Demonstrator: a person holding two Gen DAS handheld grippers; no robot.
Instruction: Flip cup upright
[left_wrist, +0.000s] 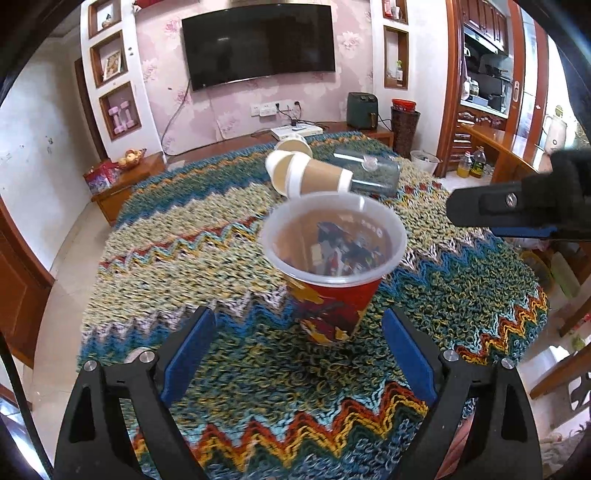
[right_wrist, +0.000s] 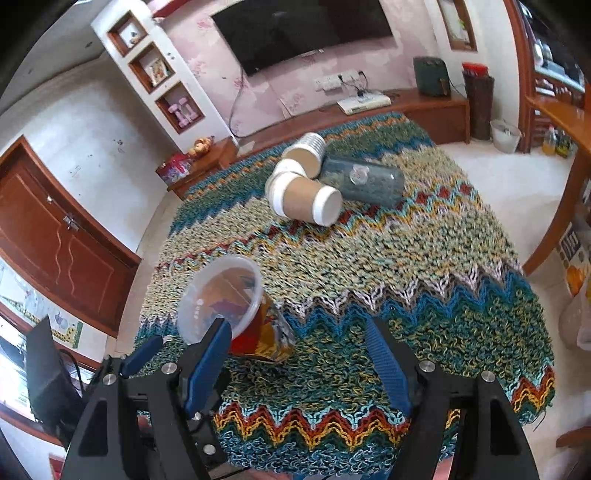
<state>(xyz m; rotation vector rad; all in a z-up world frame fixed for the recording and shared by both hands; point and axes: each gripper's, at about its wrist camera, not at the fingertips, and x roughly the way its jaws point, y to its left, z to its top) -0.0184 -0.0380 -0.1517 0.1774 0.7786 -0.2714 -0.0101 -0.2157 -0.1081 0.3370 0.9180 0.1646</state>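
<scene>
My left tool and right tool both hang spread, holding nothing, above the bench's zigzag cloth. The red printed cup stands mouth-up on it, just ahead of my left tool. Brown paper cups lie toppled beyond.

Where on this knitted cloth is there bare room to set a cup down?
Bare cloth lies between the red cup and the paper cups, and along the right edge. The far end is crowded: paper cups and a clear bottle touch.
</scene>
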